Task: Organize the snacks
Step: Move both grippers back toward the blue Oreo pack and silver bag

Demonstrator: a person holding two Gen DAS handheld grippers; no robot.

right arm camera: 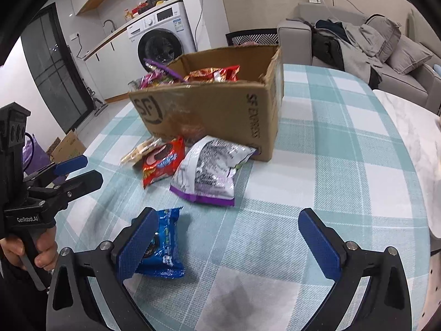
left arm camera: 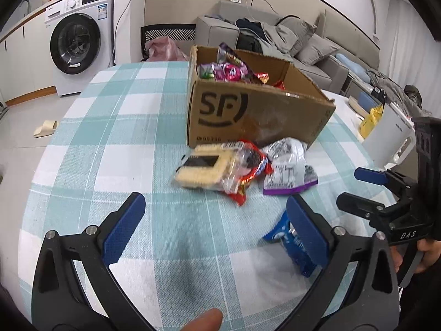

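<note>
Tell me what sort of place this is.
Most likely a lived-in flat, an open living and laundry area: a washing machine under a counter, a grey sofa piled with clothes, and a table under a checked cloth.

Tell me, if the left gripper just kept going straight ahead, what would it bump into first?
Most likely the clear cracker pack, lying ahead of the open left gripper on the tablecloth; behind it stands the cardboard box. Depth is hard to judge.

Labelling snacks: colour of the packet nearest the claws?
Blue packet, clearest in the right wrist view.
</note>
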